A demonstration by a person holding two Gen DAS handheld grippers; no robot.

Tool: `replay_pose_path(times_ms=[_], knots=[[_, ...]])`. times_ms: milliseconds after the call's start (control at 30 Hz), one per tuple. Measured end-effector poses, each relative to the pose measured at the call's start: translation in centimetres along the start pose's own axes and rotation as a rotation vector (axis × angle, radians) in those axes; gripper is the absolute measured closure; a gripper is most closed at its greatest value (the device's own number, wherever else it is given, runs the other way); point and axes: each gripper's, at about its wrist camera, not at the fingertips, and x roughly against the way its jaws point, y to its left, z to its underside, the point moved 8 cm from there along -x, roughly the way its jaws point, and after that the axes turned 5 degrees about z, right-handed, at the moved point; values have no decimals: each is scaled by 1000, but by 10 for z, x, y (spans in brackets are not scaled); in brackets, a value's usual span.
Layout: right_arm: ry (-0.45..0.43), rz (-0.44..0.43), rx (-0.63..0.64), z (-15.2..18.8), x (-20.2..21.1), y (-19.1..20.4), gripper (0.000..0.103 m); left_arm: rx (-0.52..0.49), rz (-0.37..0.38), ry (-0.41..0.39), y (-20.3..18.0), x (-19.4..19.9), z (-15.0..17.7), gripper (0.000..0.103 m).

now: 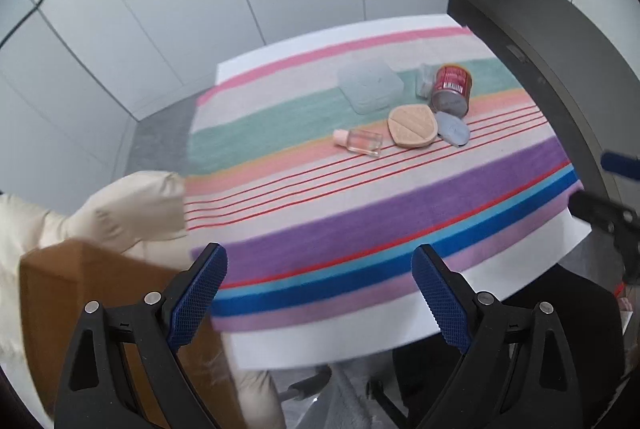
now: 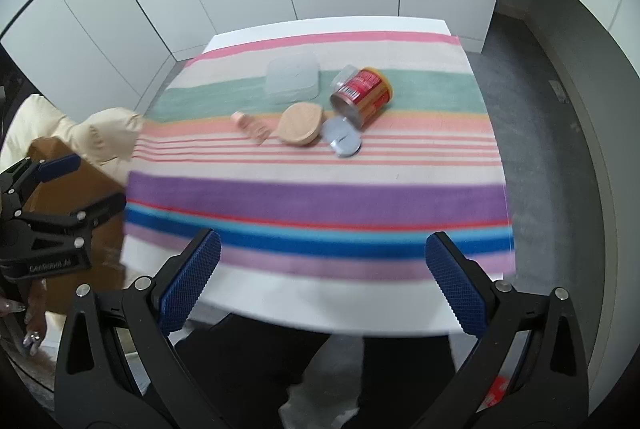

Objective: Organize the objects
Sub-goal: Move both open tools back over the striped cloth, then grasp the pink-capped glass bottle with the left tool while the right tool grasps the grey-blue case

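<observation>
On the striped cloth (image 1: 360, 205) (image 2: 316, 197) lie a clear square lidded box (image 1: 370, 87) (image 2: 293, 77), a red can on its side (image 1: 451, 91) (image 2: 362, 97), a small clear bottle with a pink cap (image 1: 359, 141) (image 2: 252, 127), a beige powder puff (image 1: 412, 127) (image 2: 301, 123) and a grey-blue disc (image 1: 453, 129) (image 2: 341, 139). A small clear item (image 1: 423, 81) sits behind the can. My left gripper (image 1: 320, 293) is open and empty, above the table's near edge. My right gripper (image 2: 322, 281) is open and empty, also at the near edge. All objects lie far ahead of both.
A brown cardboard box (image 1: 80, 293) (image 2: 76, 189) and a cream garment (image 1: 120, 213) (image 2: 96, 137) sit left of the table. The left gripper shows at the left edge of the right wrist view (image 2: 60, 197). White wall panels stand behind; grey floor lies to the right.
</observation>
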Motion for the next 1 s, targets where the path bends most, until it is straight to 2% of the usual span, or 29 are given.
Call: replay_pose_path(times_ms=[200, 400, 600, 800, 833, 867, 900, 933, 967, 1000], knots=[[-10, 21, 13, -27, -67, -14, 0, -26, 29, -20, -10, -52, -27, 9], [4, -9, -92, -36, -129, -18, 0, 17, 55, -23, -11, -115, -54, 9], [3, 5, -86, -42, -167, -14, 1, 22, 44, -28, -16, -162, -74, 9], [-25, 27, -45, -50, -185, -10, 6, 40, 32, -38, -16, -188, -84, 9], [-30, 36, -28, -52, -187, -7, 11, 46, 36, -41, -15, -190, -85, 10], [-40, 46, -10, -54, -187, -4, 16, 56, 42, -47, -14, -193, -85, 16], [-57, 63, 20, -56, -187, 0, 32, 64, 52, -53, -14, -194, -85, 23], [-66, 83, 43, -58, -186, 2, 54, 74, 72, -67, -14, -194, -85, 32], [-74, 99, 74, -59, -186, 5, 65, 82, 89, -83, -15, -193, -85, 40], [-74, 108, 84, -59, -186, 6, 65, 82, 88, -87, -15, -193, -85, 40]])
